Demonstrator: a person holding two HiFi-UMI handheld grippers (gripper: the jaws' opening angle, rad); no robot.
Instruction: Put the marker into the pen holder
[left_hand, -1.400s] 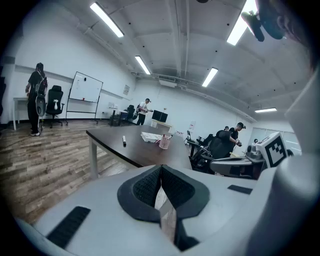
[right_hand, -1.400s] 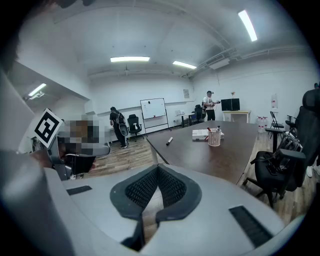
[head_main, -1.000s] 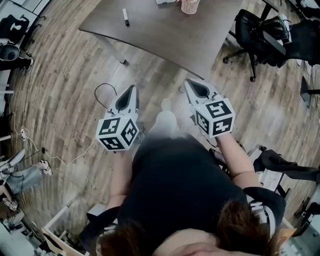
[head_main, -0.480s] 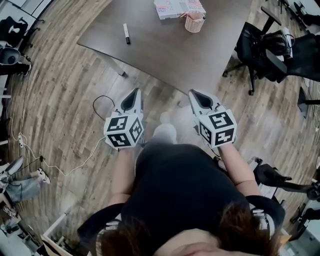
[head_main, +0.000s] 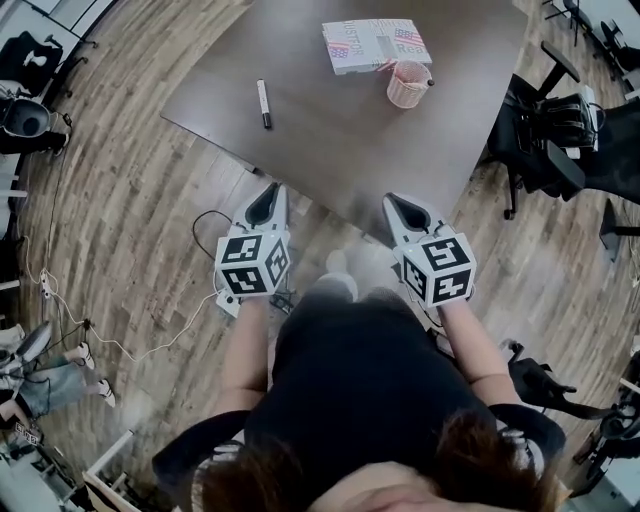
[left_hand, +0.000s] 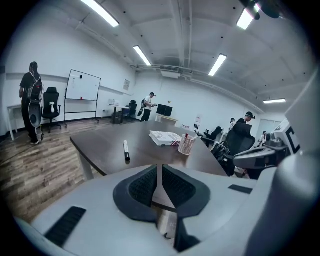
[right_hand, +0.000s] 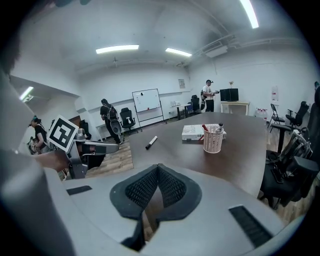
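A black-and-white marker lies on the dark brown table, near its left edge. A pink mesh pen holder with several pens stands to the right, beside a book. My left gripper and right gripper hover over the floor just short of the table's near edge, both shut and empty. In the left gripper view the marker and pen holder lie beyond the shut left gripper. The right gripper view shows the marker and pen holder past the shut right gripper.
Black office chairs stand to the right of the table. A cable trails over the wooden floor at the left. People and a whiteboard are at the room's far side.
The table, marker and pen holder have come nearer in the head view, with the book now fully visible. Both grippers moved forward toward the table edge and stayed shut.
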